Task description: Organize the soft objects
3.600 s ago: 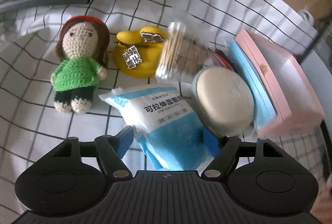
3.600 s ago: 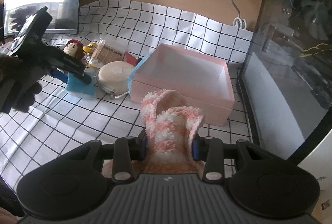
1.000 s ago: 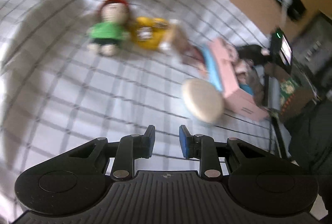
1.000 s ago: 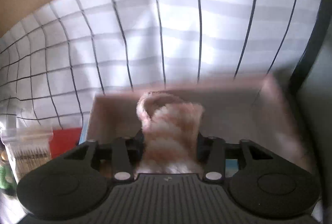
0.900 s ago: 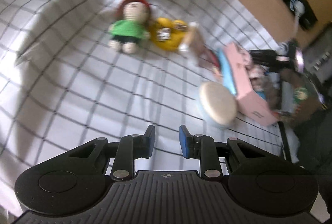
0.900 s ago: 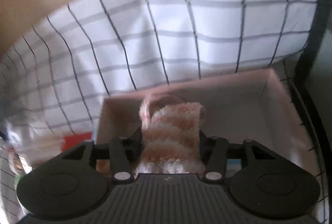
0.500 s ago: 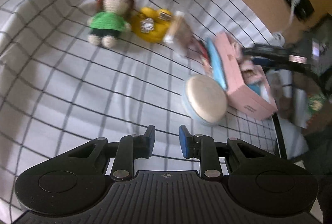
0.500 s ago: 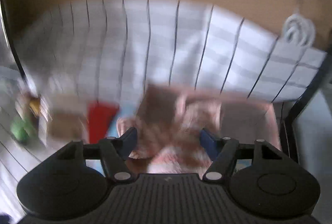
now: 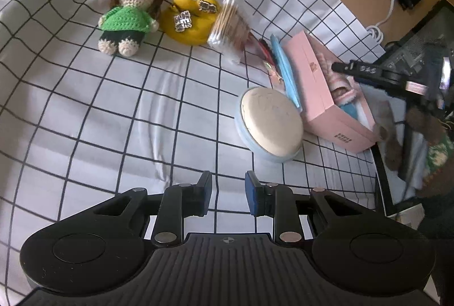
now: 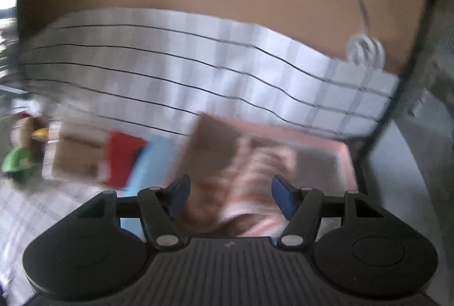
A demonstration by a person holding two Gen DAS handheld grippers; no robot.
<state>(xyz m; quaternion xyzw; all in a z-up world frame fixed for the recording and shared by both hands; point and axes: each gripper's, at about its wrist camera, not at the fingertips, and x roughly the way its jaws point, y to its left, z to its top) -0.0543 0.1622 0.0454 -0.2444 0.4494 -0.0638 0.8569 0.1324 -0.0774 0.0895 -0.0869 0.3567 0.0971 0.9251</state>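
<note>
Ahead of the left fingers, the checked tablecloth (image 9: 113, 113) is wrinkled matt cloth. The doll (image 9: 129, 14) beyond is rough crochet yarn, and the yellow duck (image 9: 190, 22) beside it looks smooth and rubbery. The pink box (image 9: 315, 84) is smooth matt card. Between the right fingers lies a fluffy striped sock (image 10: 249, 175).

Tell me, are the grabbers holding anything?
No. The left gripper is empty; the right gripper stands open over the fuzzy pink sock in the pink box.
</note>
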